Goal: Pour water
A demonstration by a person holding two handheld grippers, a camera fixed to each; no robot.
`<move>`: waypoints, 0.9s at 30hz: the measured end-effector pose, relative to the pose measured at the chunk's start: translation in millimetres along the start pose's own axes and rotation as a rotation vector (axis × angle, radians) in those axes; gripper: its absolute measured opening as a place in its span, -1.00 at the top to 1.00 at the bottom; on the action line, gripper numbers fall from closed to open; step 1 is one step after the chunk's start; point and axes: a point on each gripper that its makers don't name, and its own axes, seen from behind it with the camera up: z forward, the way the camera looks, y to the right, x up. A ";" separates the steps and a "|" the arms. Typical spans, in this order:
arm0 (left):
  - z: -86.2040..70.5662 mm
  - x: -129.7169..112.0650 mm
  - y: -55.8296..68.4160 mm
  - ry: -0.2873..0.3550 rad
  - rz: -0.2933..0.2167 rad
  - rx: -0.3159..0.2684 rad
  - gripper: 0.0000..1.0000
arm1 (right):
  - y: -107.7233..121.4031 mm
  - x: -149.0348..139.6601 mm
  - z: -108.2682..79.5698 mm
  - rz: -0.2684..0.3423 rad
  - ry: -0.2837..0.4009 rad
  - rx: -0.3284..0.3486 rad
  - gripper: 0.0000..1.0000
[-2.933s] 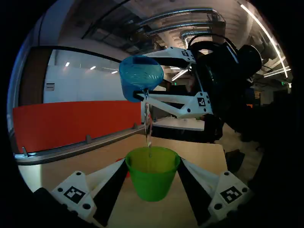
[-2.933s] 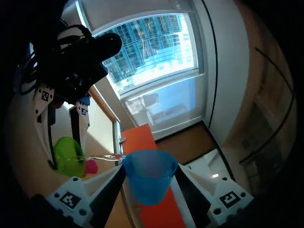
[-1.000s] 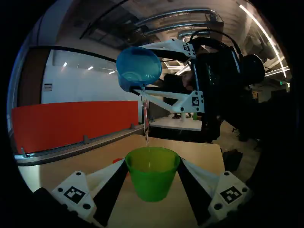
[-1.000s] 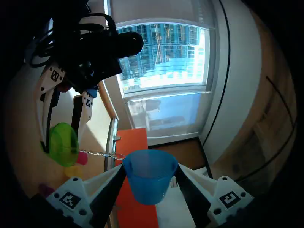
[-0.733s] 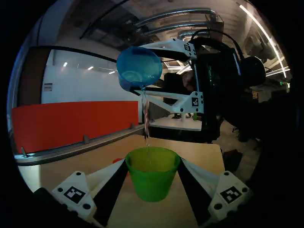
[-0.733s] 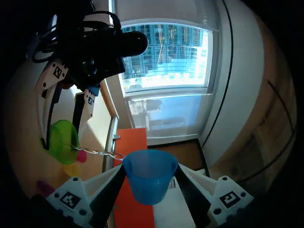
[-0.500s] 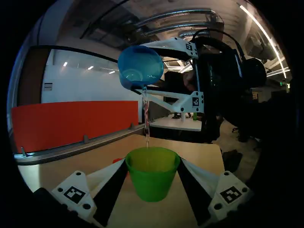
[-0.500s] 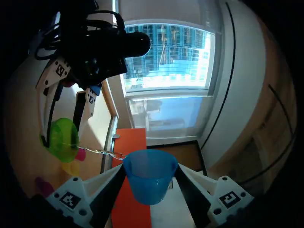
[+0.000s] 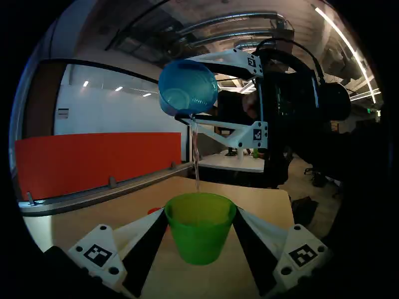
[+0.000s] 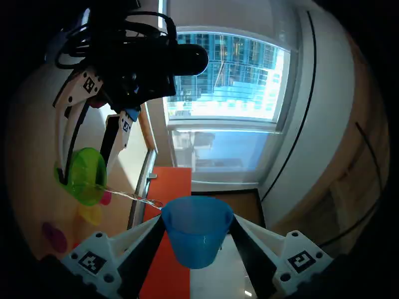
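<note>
The left gripper (image 9: 199,215) pinches an upright green cup (image 9: 200,239) by its sides between its jaws, above the tabletop (image 9: 254,199). The right gripper (image 10: 197,220) has its jaws clamped on a tipped blue cup (image 10: 195,239) higher up, and a thin stream of water (image 9: 195,159) falls into the green one. Both cups look like light, thin plastic, probably slick when wet, so a mid-wall hold suits them.

An orange partition (image 9: 95,159) edges the wooden table (image 9: 254,197) — ceiling pipes (image 9: 224,20) overhead, a bright window (image 10: 224,84) beyond.
</note>
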 end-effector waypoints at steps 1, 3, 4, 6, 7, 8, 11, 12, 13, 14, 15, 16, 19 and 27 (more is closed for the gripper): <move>-0.1 0.3 0.5 0.000 0.000 -0.001 -0.74 | 0.4 0.0 0.1 -0.006 0.000 -0.001 -0.81; -0.2 0.8 1.2 0.001 0.000 -0.002 -0.74 | 1.0 0.4 0.3 -0.016 0.001 -0.002 -0.81; -0.2 1.1 1.2 0.001 0.001 -0.002 -0.74 | 1.4 1.1 0.4 -0.021 0.002 -0.002 -0.81; -0.1 1.6 1.1 0.002 0.001 -0.002 -0.74 | 1.9 2.6 0.7 -0.031 0.004 -0.003 -0.81; 0.0 1.7 0.9 0.003 0.000 -0.002 -0.74 | 2.2 3.9 0.8 -0.037 0.006 -0.003 -0.81; 0.1 1.8 0.6 0.004 -0.001 -0.001 -0.74 | 2.5 5.1 0.9 -0.042 0.007 -0.004 -0.81; 0.3 1.6 -0.6 0.006 -0.006 0.001 -0.74 | 2.7 8.4 1.4 -0.060 0.010 -0.002 -0.81; 0.3 1.5 -0.9 0.007 -0.007 0.001 -0.74 | 2.7 9.2 1.6 -0.066 0.010 -0.002 -0.81; 0.1 1.4 -1.1 0.008 -0.008 0.002 -0.74 | 2.5 9.9 1.7 -0.071 0.011 -0.002 -0.81; -0.1 1.3 -1.3 0.009 -0.008 0.003 -0.74 | 2.3 10.6 1.9 -0.076 0.011 -0.002 -0.81; -0.3 1.3 -1.5 0.009 -0.009 0.004 -0.75 | 2.1 11.2 2.0 -0.079 0.011 -0.002 -0.81; -0.4 1.3 -1.7 0.009 -0.009 0.005 -0.74 | 1.8 11.8 2.2 -0.081 0.012 -0.001 -0.81; -1.2 1.1 -2.0 0.010 -0.009 0.007 -0.74 | 1.6 13.0 2.5 -0.078 0.013 0.000 -0.81; -2.6 1.6 -2.1 0.012 -0.008 0.010 -0.74 | 2.4 14.2 2.8 -0.055 0.018 0.002 -0.81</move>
